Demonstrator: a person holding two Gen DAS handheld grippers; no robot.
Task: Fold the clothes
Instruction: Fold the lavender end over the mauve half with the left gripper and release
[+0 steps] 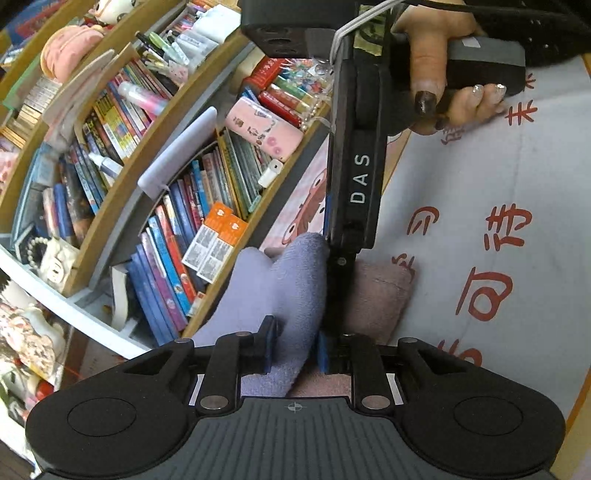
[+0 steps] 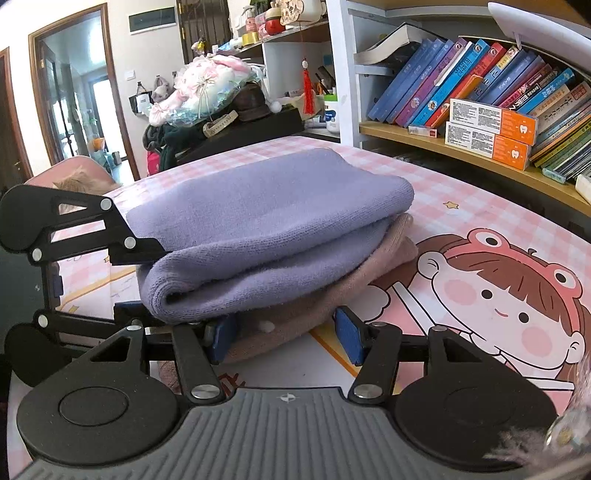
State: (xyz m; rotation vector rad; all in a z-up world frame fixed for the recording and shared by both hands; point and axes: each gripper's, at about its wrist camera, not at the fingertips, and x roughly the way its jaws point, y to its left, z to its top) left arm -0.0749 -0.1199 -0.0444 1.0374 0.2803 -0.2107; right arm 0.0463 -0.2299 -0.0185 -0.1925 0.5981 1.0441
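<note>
Purple cloth (image 1: 280, 295) between left tongs (image 1: 293, 350); pink cloth (image 2: 295, 325) between right tongs (image 2: 284, 339).

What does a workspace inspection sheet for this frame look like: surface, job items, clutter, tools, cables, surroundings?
Surface: pink checked cartoon mat, flat.
Job's things: folded purple cloth stacked on a pink cloth.
Clutter: nothing seen on the mat around the stack.
Grippers: left tool clamps the purple cloth's fold; right tool is open at the pink cloth's edge, gripped by a hand.
Cables: white cable and a black one on the right tool.
Surroundings: packed bookshelf, orange boxes, doorway.
</note>
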